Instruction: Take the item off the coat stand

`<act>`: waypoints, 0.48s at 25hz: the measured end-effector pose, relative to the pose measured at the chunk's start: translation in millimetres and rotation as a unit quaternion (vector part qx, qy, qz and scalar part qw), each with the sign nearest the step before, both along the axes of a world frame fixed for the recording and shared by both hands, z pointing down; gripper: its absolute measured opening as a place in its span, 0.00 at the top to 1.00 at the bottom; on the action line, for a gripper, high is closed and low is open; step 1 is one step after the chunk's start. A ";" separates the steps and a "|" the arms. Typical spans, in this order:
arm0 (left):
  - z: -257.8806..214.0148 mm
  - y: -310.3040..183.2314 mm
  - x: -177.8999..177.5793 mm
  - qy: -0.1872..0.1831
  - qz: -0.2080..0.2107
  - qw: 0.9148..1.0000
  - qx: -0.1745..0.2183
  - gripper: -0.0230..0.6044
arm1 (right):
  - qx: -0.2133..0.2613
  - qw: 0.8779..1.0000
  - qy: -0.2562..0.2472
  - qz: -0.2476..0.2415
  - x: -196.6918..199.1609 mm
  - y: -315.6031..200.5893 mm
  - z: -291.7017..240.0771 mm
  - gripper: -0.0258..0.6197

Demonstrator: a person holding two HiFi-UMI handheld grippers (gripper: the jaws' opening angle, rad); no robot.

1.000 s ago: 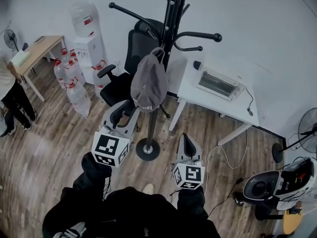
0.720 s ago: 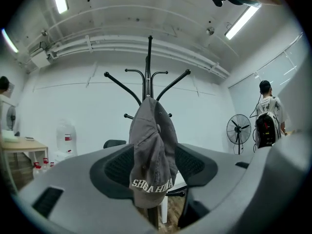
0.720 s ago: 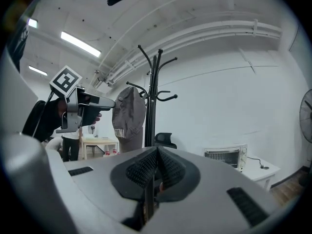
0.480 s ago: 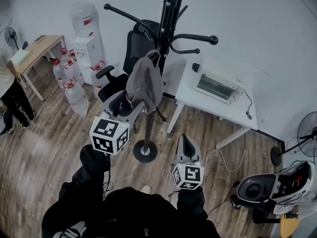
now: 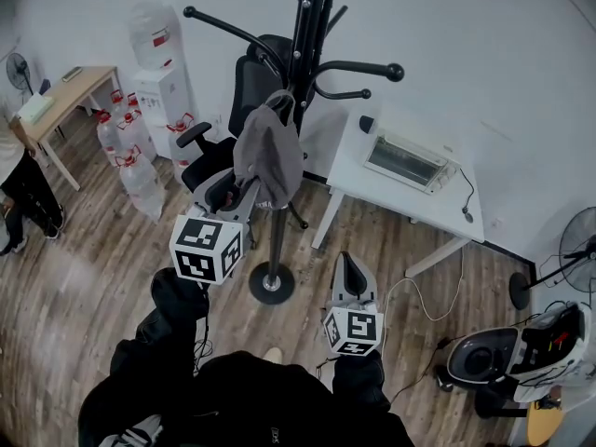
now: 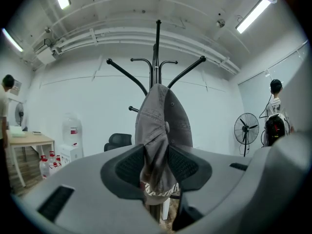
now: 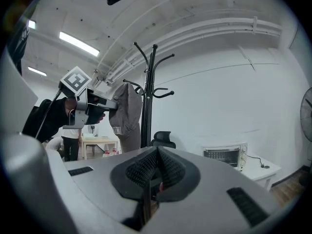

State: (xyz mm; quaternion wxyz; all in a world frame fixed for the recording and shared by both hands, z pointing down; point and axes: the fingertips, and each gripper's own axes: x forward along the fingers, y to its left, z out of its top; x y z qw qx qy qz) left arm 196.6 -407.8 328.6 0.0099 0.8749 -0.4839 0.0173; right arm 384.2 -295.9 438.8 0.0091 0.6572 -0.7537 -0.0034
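Grey cap (image 5: 268, 156) hangs on a short lower hook of the coat stand (image 5: 304, 35), close in against the pole, long axis running straight down, crown up by the hook and lower edge dangling free. And the left gripper (image 5: 233, 189) is right there: its jaws come up from below and straddle that lower edge, one on each side of the fabric. In the left gripper view the cap (image 6: 158, 130) fills the gap, and the jaws are closing, the pads meeting the cloth on both sides. The top of the cap sits above and beyond the jaws, looped over the hook, so the lift looks like it has to go up and out along the hook, away from the pole. Right gripper (image 5: 352, 273) hangs low and well apart from the stand, jaws together on nothing, so the left is the nearer one by far.
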 end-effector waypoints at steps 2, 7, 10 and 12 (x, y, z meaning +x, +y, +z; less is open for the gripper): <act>0.2 -1.8 -1.1 0.003 -0.010 1.000 0.001 0.80 | -0.001 1.000 -0.001 0.004 3.8 -0.8 1.6 0.93; 0.0 -1.8 1.8 0.010 -0.010 1.000 -0.002 0.90 | -0.001 1.000 -0.002 0.009 10.3 -1.2 1.4 0.93; 0.4 2.2 5.2 0.010 -0.002 1.000 -0.004 0.90 | 0.000 1.000 -0.002 0.010 11.8 0.8 1.9 0.93; -0.4 2.9 5.1 0.010 -0.002 1.000 -0.003 0.90 | 0.000 1.000 -0.002 0.009 11.2 -0.1 2.0 0.93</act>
